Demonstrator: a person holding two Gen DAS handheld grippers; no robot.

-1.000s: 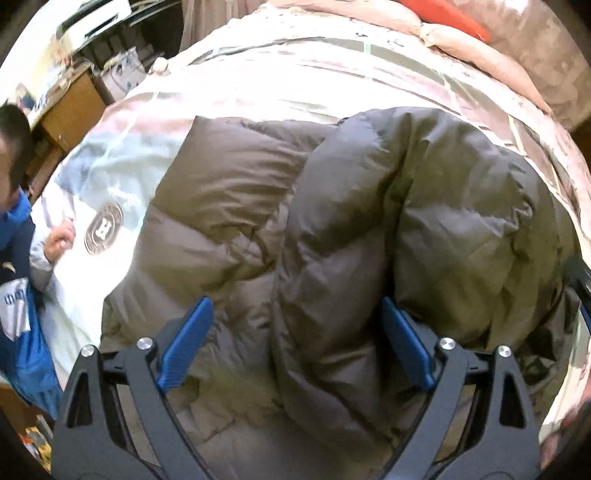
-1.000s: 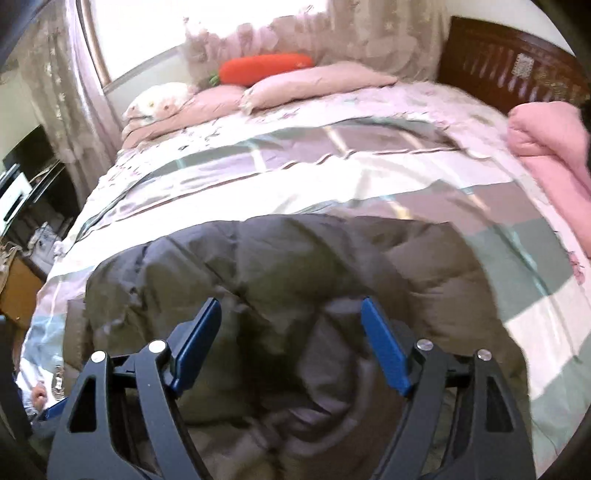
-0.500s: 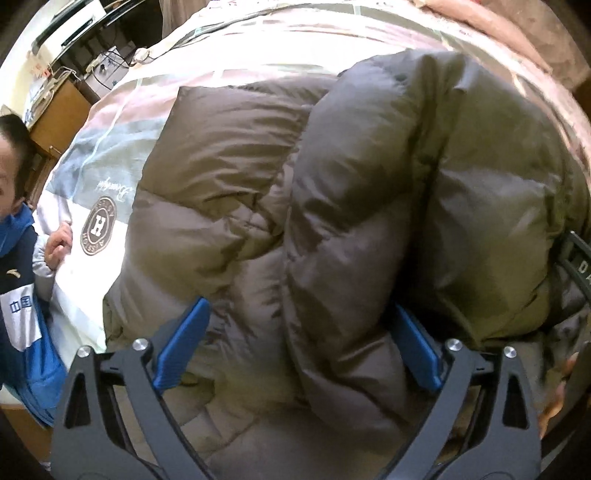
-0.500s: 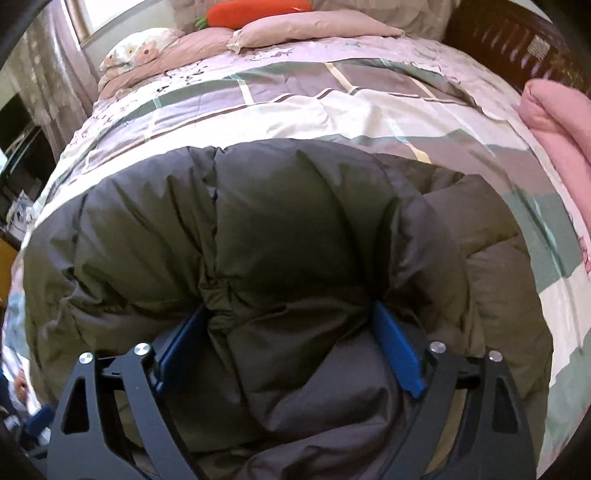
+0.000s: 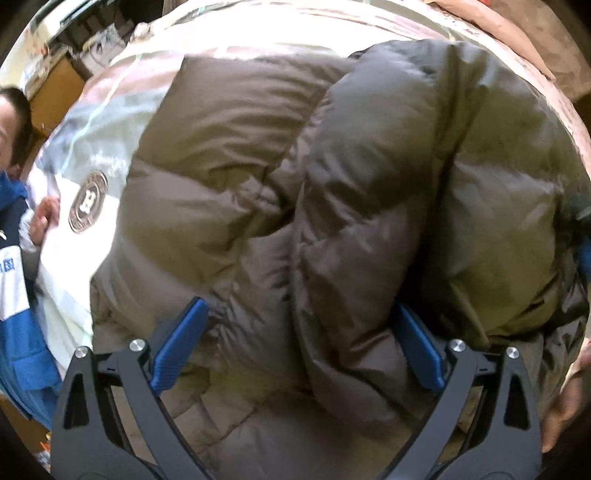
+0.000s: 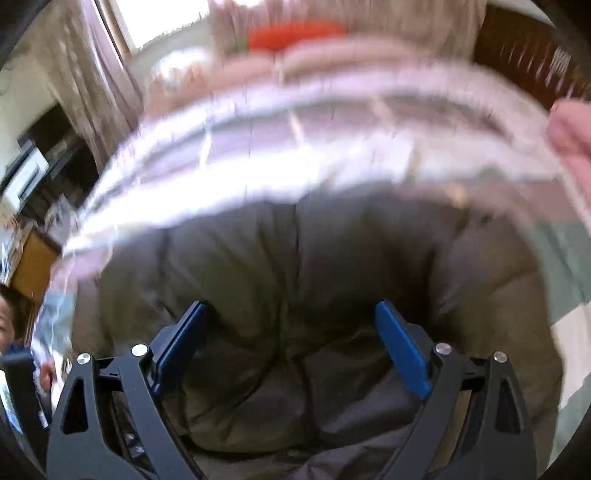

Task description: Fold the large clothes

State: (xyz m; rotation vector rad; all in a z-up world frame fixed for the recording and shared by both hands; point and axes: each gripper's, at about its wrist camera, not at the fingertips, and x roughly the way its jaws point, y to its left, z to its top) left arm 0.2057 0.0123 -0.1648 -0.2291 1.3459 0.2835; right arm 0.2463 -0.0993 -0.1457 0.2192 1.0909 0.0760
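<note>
Puffer jacket [image 5: 332,206] heaped on the bed [image 6: 295,155] — no containers visible.

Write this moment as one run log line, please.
left gripper: open | right gripper: open | puffy dark brown down jacket: folded on striped bed cover

Puffy dark brown down jacket [image 5: 332,206] lies folded over itself on the bed.

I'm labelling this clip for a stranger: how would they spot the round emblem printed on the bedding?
Start at the bed cover, where the puffy brown down jacket lies in a heap. Look just off the jacket's left edge in the left wrist view, onto the pale panel beside the person in blue. The round emblem is a brown ringed badge, the only circular mark there.
</note>
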